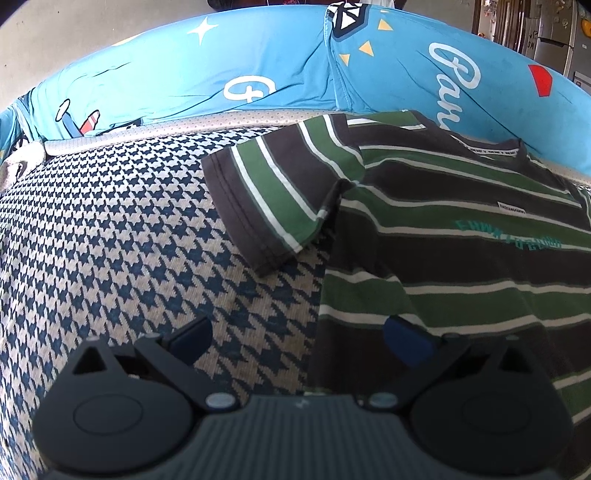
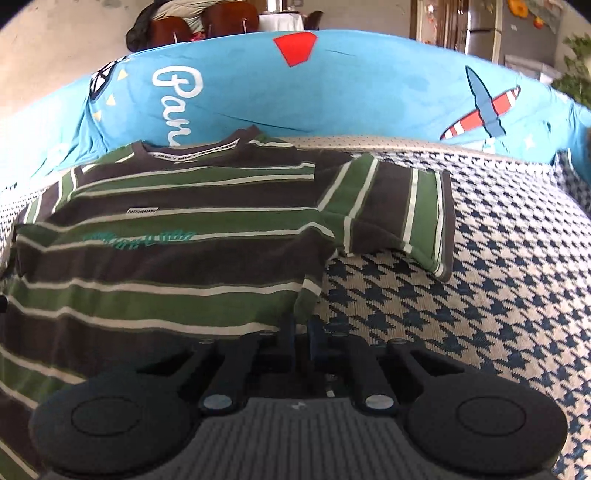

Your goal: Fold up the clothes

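Note:
A T-shirt with green, dark brown and white stripes (image 1: 461, 258) (image 2: 166, 258) lies flat, front up, on a houndstooth blanket (image 1: 129, 240) (image 2: 498, 277), its collar toward the blue pillows. Both short sleeves spread outward. In the left wrist view my left gripper (image 1: 299, 336) is open and straddles the shirt's side edge: one blue pad (image 1: 406, 339) is over the fabric, the other (image 1: 192, 332) over the blanket. In the right wrist view my right gripper (image 2: 304, 332) has its fingers drawn together at the shirt's opposite side edge, pinching the fabric low on the body.
Long blue pillows with cartoon prints (image 1: 221, 74) (image 2: 369, 85) line the far edge behind the collar. A pale mesh border (image 1: 221, 122) runs between blanket and pillows. Chairs (image 2: 207, 22) and a fridge (image 2: 517, 29) stand in the background.

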Demonstrator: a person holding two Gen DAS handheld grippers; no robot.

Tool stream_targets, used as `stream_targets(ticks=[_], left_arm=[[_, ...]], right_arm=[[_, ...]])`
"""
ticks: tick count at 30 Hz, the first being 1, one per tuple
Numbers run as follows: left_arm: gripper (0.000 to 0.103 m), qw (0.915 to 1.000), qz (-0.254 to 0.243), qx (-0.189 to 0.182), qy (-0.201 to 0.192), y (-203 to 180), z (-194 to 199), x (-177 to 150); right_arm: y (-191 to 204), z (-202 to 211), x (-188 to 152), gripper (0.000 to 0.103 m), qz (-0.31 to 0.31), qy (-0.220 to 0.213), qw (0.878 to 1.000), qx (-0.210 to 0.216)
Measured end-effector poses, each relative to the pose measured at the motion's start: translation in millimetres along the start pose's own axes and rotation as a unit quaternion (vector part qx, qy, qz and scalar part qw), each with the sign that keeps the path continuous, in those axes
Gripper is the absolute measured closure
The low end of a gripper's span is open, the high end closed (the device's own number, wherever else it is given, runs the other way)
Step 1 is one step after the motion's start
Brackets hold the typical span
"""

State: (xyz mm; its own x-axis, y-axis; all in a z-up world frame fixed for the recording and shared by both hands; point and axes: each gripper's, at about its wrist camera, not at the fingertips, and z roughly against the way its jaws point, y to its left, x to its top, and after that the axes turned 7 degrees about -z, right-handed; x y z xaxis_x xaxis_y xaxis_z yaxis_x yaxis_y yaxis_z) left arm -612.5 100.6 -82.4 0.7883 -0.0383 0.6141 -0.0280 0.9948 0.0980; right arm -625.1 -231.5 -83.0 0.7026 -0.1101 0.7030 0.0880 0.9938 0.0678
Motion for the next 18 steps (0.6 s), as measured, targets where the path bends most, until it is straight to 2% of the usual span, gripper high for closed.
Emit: stream_targets(ticks=[3, 5, 8, 12, 18], left_arm=[[0.0, 1.0, -0.002, 0.004, 0.002, 0.1, -3.2, -1.4], [0.0, 0.9999, -0.004, 0.01, 0.005, 1.4, -5.8, -3.1], [0.0, 0.9998, -0.001, 0.016, 0.007, 5.8, -9.8, -6.3], [0.0, 0.9998, 0.003, 0.02, 0.006, 12.3, -9.1, -9.2], [0.0, 0.9995, 0.012, 0.029, 0.0, 17.1, -0.4, -22.3]], right_arm=[[1.9, 5.6, -0.9, 0.096, 0.002, -0.015, 1.0, -0.027], [-4.9, 14.9, 0.9, 0.097, -0.022, -0.03, 0.998, -0.046], [-11.3, 17.1, 1.0, 0.098, -0.037, -0.029, 0.997, -0.065], [-5.0, 6.2, -5.4, 0.097, -0.025, -0.009, 0.996, -0.08], [-3.9, 21.7, -10.7, 0.093, -0.071, -0.022, 0.995, -0.07]])
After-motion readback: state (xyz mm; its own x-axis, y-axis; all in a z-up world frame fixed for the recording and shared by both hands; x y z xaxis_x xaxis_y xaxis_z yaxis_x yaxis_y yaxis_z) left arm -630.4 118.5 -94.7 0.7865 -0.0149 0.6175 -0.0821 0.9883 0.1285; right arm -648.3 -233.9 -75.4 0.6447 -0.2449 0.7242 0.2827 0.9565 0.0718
